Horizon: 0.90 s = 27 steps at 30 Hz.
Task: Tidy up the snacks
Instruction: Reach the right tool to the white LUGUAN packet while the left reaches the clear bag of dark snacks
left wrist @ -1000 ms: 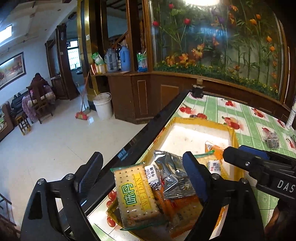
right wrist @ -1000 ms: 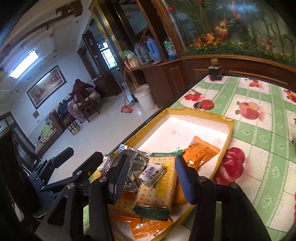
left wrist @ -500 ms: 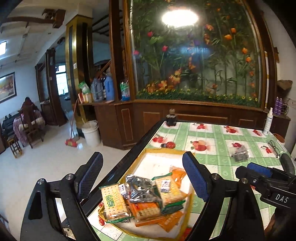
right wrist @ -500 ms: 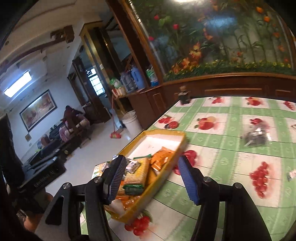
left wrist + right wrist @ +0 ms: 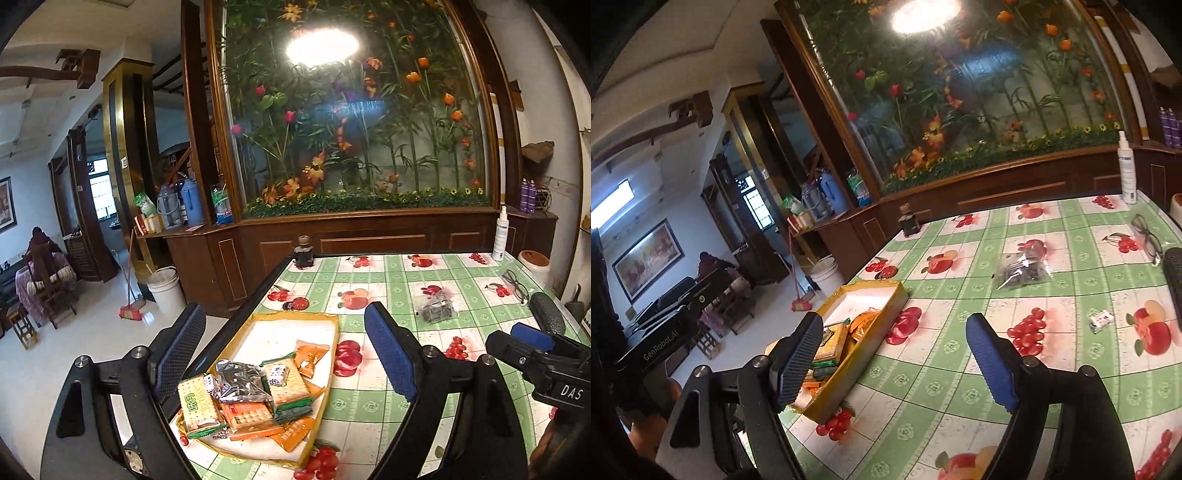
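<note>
Lots of snack packs in the left wrist view, heaped at the 6 o'clock end of the yellow tray (image 5: 330,373). Left gripper (image 5: 282,314) back from the heap, jaws wide apart, holding nothing. In the heap: a cracker pack (image 5: 195,406) at 8 o'clock, a silver pack (image 5: 240,384) on top, an orange pack (image 5: 310,356) at 1 o'clock. Far end of the tray, at 12 o'clock, bare. Out on the table (image 5: 406,280), at 2 o'clock from the tray, a clear bag (image 5: 437,310) of dark bits.

Over to the right wrist view. Right gripper (image 5: 894,321) up off the table too, jaws apart and just now opening wider, nothing between them. Tray at 9 o'clock, seen from the side, packs poking over its wall. Clear bag at 1 o'clock. One small sweet (image 5: 1100,320) alone at 3 o'clock, well apart from the tray, with a pair of glasses (image 5: 1147,236) further off at 2 o'clock.

Probably light, all of these. Thin, shiny, slippy wrappers by the look of it, so likely to slide out of a loose pinch. Crackers inside likely to snap if squeezed hard. Best to take a pack by its long flat sides, across the narrow way, and press softly. For the small sweet: pinch low, close to the tabletop, across its short side. For the clear bag: soft and floppy by the look of it, so grab the bunched middle.
</note>
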{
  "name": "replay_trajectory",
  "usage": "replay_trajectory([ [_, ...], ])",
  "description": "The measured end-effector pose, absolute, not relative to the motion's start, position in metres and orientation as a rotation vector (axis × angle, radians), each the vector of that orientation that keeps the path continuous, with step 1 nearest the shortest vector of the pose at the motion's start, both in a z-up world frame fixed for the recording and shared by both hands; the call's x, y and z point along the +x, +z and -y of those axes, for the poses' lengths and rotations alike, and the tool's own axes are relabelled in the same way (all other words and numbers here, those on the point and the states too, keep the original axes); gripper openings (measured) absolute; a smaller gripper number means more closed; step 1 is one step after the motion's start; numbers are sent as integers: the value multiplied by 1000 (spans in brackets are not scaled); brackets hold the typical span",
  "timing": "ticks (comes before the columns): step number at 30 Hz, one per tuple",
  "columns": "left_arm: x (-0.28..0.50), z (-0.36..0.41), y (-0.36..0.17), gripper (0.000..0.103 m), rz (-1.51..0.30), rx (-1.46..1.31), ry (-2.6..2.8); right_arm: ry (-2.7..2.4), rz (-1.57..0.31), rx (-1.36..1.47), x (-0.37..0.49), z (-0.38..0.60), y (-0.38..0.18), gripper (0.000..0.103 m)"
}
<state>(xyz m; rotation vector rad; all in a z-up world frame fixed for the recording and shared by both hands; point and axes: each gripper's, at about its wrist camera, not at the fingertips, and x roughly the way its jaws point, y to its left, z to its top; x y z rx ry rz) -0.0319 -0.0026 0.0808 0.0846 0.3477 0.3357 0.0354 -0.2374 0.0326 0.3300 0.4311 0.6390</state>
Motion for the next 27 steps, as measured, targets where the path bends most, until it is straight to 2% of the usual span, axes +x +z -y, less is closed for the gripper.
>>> replay_trajectory([
  [4, -33, 16, 82, 90, -347, 98, 329, 620, -418, 353, 31, 254, 33, 84],
  [6, -32, 21, 81, 103, -352, 103, 321, 607, -415, 362, 30, 264, 31, 85],
  [9, -26, 25, 77, 103, -366, 103, 321, 574, -419, 362, 29, 281, 26, 90],
  [20, 39, 40, 40, 103, -530, 58, 191, 315, -572, 311, 60, 367, -28, 90],
  [27, 97, 75, 14, 103, -628, 95, -14, 316, -625, 268, 97, 375, -45, 90],
])
